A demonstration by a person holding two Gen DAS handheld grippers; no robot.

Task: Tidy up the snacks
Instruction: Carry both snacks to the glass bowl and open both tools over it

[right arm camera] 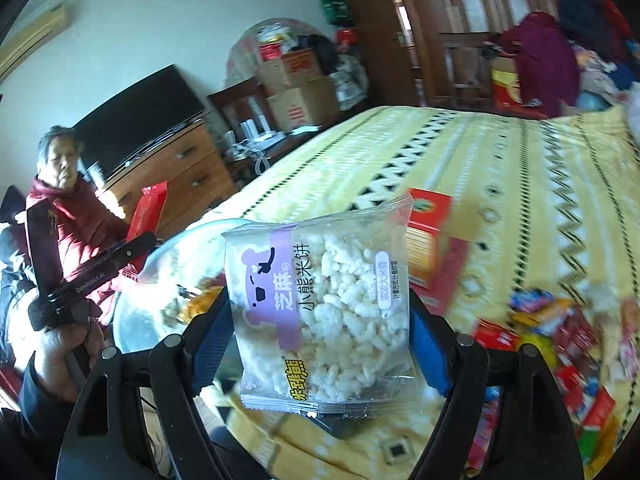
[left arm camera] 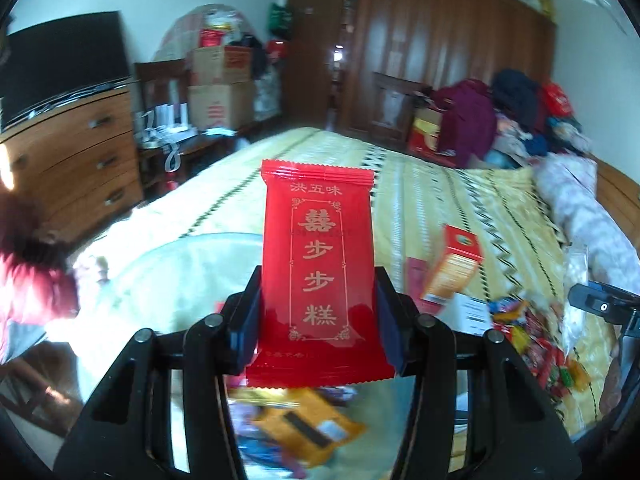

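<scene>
Left gripper [left arm camera: 318, 320] closest to lens, pads pinching red cake packet [left arm camera: 318, 276] by long edges, long axis standing upright. Clear bowl [right arm camera: 132, 312] sits ahead-left of me on bed [right arm camera: 500, 168], nearer my left hand, so I guess that drops first. Right gripper [right arm camera: 320, 328] spread wide, clamped on rice cracker bag [right arm camera: 324, 312], held upright too. Snack pile [right arm camera: 560, 344] to right badly smeared, can't read labels. Bowl contents mostly blurred, hidden behind packets.
</scene>
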